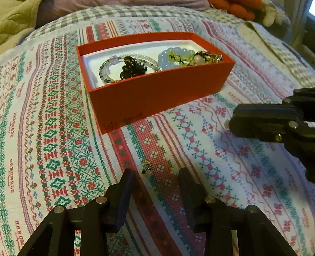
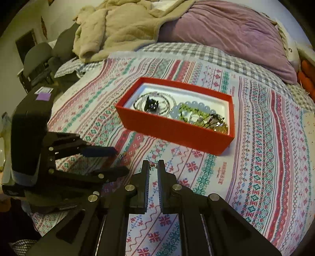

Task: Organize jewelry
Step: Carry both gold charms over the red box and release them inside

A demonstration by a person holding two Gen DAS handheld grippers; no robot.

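A red box point(image 1: 157, 94) with a white lining lies on the patterned bedspread and holds bead bracelets point(image 1: 175, 56), a dark hair clip point(image 1: 132, 68) and gold pieces. It also shows in the right wrist view point(image 2: 177, 132). A small earring point(image 1: 147, 167) lies on the cloth between the fingers of my open left gripper point(image 1: 156, 173), just ahead of the tips. My right gripper point(image 2: 153, 165) is shut on a second small earring point(image 2: 153, 165), pinched at its fingertips above the cloth. It shows from the side in the left wrist view point(image 1: 230, 122).
The patterned bedspread point(image 2: 256, 157) covers the bed. A purple pillow point(image 2: 226, 35) and a beige blanket point(image 2: 118, 27) lie behind the box. Orange items point(image 1: 236, 7) sit at the far right. A chair point(image 2: 37, 59) stands beside the bed on the left.
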